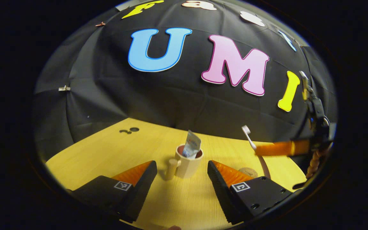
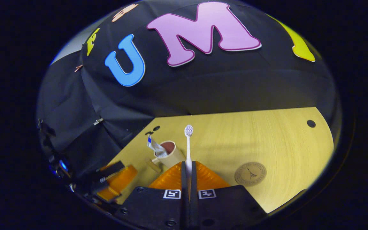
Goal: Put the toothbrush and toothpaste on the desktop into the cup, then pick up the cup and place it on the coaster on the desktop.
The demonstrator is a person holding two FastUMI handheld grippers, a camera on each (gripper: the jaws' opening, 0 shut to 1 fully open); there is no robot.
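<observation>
Cups: one cup, handled, on the desktop;
Toothpaste: one toothpaste tube, standing in that cup;
Toothbrushes: one toothbrush;
Coasters: one coaster;
Grippers: two, the left gripper and the right gripper

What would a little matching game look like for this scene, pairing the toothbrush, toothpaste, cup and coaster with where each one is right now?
Things:
1. toothbrush
2. toothpaste
3. cup
4. coaster

Places:
A. lying flat on the desktop with nothing on it
B. clamped between the fingers of the right gripper, bristles up
C. standing on the desktop in front of the open left gripper
D. sticking out of the cup

Pairs: 1-B, 2-D, 3-C, 4-A
</observation>
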